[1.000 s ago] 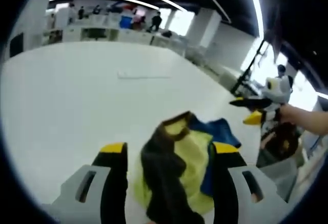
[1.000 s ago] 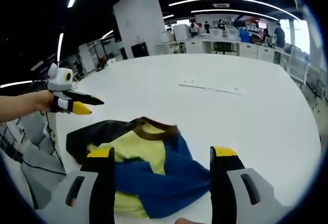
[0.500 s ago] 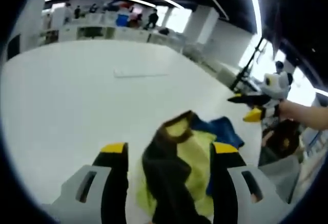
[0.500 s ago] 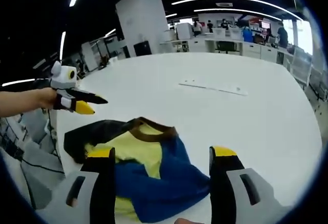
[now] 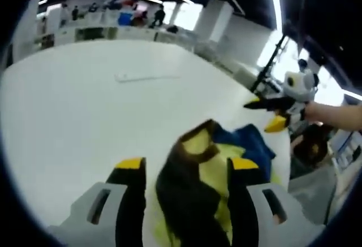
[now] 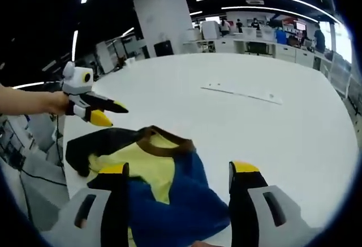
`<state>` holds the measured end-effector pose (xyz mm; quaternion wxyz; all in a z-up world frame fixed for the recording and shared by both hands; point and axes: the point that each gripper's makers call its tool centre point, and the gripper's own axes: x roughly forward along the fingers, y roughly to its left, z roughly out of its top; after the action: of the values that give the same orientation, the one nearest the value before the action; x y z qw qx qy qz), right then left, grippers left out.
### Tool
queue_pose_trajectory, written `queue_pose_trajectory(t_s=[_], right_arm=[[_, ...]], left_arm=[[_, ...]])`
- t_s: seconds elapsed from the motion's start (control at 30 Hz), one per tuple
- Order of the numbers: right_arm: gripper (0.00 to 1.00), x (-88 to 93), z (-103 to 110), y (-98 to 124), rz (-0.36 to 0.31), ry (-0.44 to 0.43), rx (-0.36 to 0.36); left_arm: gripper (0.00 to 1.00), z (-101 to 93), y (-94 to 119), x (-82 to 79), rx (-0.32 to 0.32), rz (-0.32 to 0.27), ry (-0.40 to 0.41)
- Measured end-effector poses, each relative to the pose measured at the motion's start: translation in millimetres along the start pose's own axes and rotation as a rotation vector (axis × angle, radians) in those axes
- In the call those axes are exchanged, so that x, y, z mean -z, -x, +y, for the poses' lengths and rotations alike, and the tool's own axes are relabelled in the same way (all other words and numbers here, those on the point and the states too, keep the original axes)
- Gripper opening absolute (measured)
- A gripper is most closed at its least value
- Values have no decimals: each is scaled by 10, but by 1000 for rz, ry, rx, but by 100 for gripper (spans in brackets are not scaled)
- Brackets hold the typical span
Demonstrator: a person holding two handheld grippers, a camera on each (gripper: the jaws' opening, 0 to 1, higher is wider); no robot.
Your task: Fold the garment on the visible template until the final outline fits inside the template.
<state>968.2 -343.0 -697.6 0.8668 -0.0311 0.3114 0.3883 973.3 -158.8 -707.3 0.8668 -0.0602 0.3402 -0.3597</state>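
Your left gripper view: low, close over garment (image 5: 209,185), facing across white table (image 5: 73,117) toward far desks. Your right gripper view: same garment (image 6: 153,173) close, from opposite side. Shared: garment, table, far strip (image 5: 144,77) (image 6: 243,93), each other's gripper.

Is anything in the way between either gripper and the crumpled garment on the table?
Nothing visible. The garment lies bunched on the white table, directly between the open jaws of the right gripper and of the left gripper.

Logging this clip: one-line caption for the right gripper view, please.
Open right hand-held gripper over a crumpled yellow, blue and brown garment on a white table; left hand-held gripper alongside.
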Motion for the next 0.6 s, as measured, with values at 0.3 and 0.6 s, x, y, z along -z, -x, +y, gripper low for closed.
queue_pose_trajectory(t_s=[0.3, 0.6], right_arm=[[70, -117, -28, -98, -27, -26, -16], [69, -100, -107, -271, -4, 6, -34]], left_arm=[[51, 65, -163, 64, -6, 35, 1], [51, -3, -286, 83, 36, 62, 4]])
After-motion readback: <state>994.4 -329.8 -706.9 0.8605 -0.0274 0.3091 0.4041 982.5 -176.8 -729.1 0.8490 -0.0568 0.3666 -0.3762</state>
